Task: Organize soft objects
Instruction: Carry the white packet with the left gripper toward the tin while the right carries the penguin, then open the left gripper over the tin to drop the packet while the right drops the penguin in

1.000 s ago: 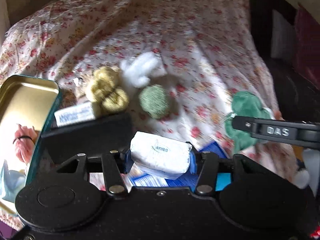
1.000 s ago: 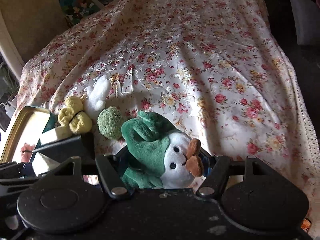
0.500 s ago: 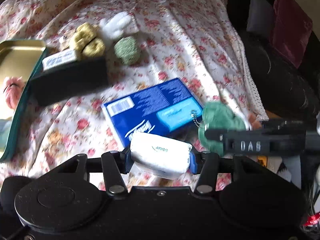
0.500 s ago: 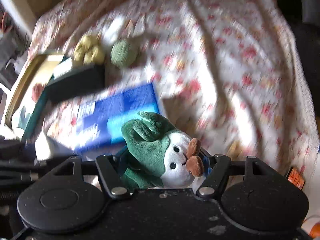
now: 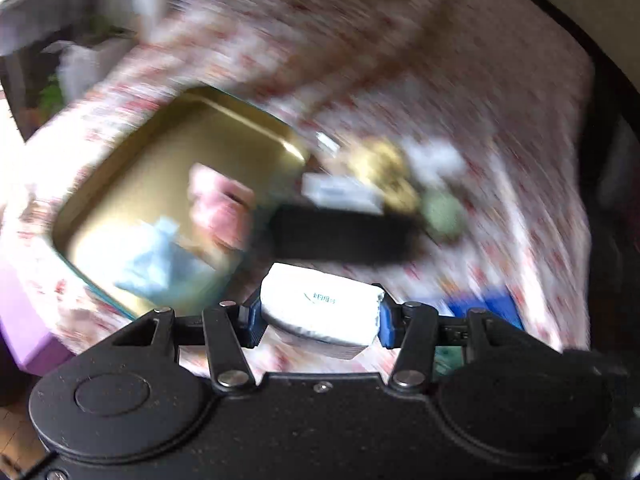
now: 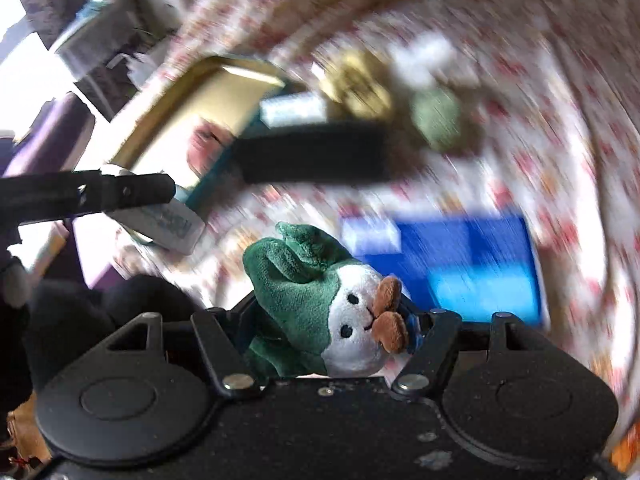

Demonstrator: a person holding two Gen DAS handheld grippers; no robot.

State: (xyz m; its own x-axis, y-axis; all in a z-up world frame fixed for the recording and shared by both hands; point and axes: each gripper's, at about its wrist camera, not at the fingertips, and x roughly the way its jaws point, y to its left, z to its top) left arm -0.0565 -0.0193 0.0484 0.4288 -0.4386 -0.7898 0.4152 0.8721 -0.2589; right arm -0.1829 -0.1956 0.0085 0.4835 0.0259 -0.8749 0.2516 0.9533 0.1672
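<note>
Left wrist view, blurred. Left gripper (image 5: 318, 318): fingers clenched on a white tissue pack (image 5: 320, 310), held above the floral bedspread (image 5: 460, 80) near its front edge. Gold tin tray (image 5: 140, 152): toward the bedspread's left edge, holding a pink soft item (image 5: 220, 204) and a pale blue soft item (image 5: 160, 268). Black box (image 5: 344, 236): just right of the tray, with a second white pack (image 5: 340, 192) at its far side. Yellow yarn ball (image 5: 384, 172), white fluff (image 5: 434, 160) and green yarn ball (image 5: 442, 212): clustered beyond the box's right end. Blue packet (image 5: 488, 304): partly hidden, at the front right.

Right wrist view, blurred. Right gripper (image 6: 328, 320): fingers grasping a green-and-white plush toy (image 6: 316, 300), held over the bedspread (image 6: 560, 100) near its front edge. Blue packet (image 6: 460, 264): flat on the bedspread just behind the toy. Left gripper (image 6: 156, 210), entering from the left with the tissue pack (image 6: 172, 224), sits near the tray's (image 6: 192, 104) front corner. Black box (image 6: 316, 156), yellow yarn ball (image 6: 360, 84) and green yarn ball (image 6: 436, 116): lined along the centre.
</note>
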